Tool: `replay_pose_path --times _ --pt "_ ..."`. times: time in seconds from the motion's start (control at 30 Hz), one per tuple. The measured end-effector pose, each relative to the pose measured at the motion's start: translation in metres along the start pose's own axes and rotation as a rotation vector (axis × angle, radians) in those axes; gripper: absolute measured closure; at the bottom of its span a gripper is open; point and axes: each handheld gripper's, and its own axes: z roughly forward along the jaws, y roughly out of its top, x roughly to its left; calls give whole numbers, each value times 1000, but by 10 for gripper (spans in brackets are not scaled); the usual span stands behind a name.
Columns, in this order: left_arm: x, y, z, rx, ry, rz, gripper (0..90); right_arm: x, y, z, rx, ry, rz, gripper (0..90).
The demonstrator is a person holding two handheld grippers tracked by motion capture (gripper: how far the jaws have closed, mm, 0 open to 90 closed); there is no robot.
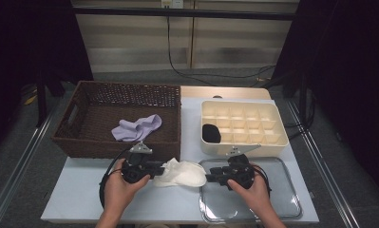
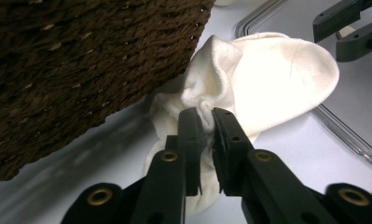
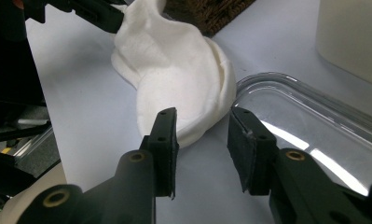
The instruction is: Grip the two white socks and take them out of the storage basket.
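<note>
A white sock (image 1: 182, 173) lies on the table between the basket and the clear tray, its toe end at the tray's left rim. In the left gripper view my left gripper (image 2: 207, 116) is shut on a bunched fold of the white sock (image 2: 277, 70) close to the basket's corner. From the high view the left gripper (image 1: 161, 170) sits at the sock's left end and the right gripper (image 1: 210, 178) at its right end. The right gripper (image 3: 203, 126) stands open, its jaws apart just short of the sock's (image 3: 174, 70) rounded edge, pressing on nothing.
A brown wicker basket (image 1: 116, 147) at the left holds a lilac sock (image 1: 136, 127). A cream compartment box (image 1: 244, 148) at the right has a black sock (image 1: 211, 133) in one cell. A clear shallow tray (image 1: 258, 204) lies under the right hand.
</note>
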Motion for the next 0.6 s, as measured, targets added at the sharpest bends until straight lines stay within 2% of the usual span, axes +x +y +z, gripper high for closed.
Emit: replay_pose_path --times 0.1,0.17,0.3,0.4,0.6 --pt "-2 1 0 -11 -1 -16 829 1 -4 6 22 -5 7 662" --pt "-2 1 -1 -10 -4 -20 831 0 -6 11 40 5 9 763" --pt "-3 1 -5 -31 -7 -20 832 0 -3 11 12 20 30 870" --pt "-3 0 -8 -37 -11 -30 831 2 1 7 -4 10 20 881" --pt "-1 -5 -19 -53 -12 -60 831 3 11 -4 -36 36 12 886"
